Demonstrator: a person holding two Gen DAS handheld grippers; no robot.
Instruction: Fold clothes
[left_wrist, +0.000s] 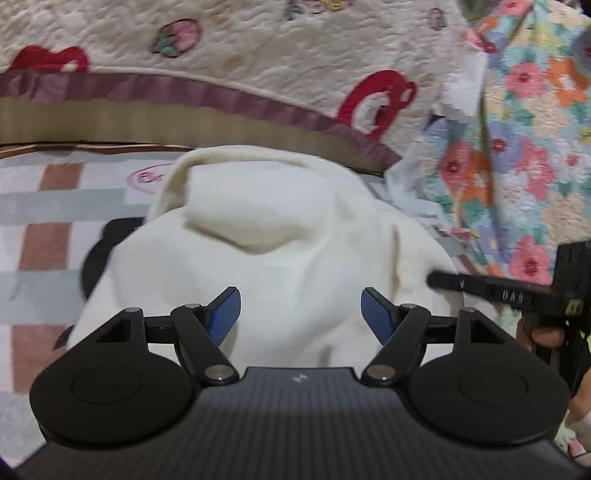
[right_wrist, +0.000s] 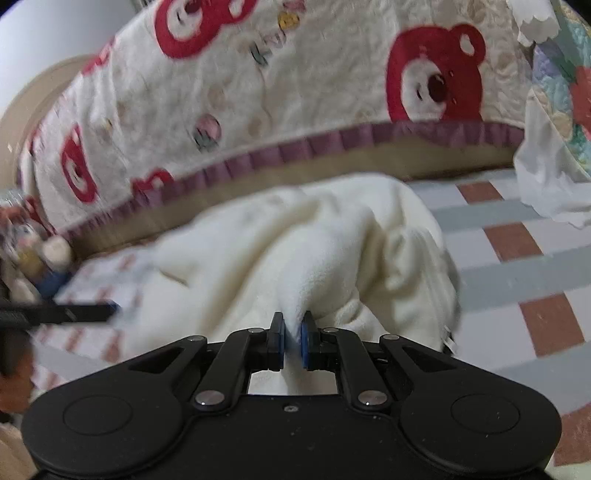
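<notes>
While lying crumpled on the checked bed sheet (right_wrist: 517, 266) below the bear-print quilt (right_wrist: 295, 92), cream fleece garment (left_wrist: 266, 251) pinched at one raised fold between right gripper (right_wrist: 293, 334) jaws, pressed together on it, judged to be for lifting an edge clear. Left gripper (left_wrist: 301, 314) poised above same garment, jaws spread, nothing between; apparently ready for a second hold.

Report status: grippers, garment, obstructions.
Left gripper open above cream fleece garment. Right gripper shut on a fold of it. Nothing in the way.
</notes>
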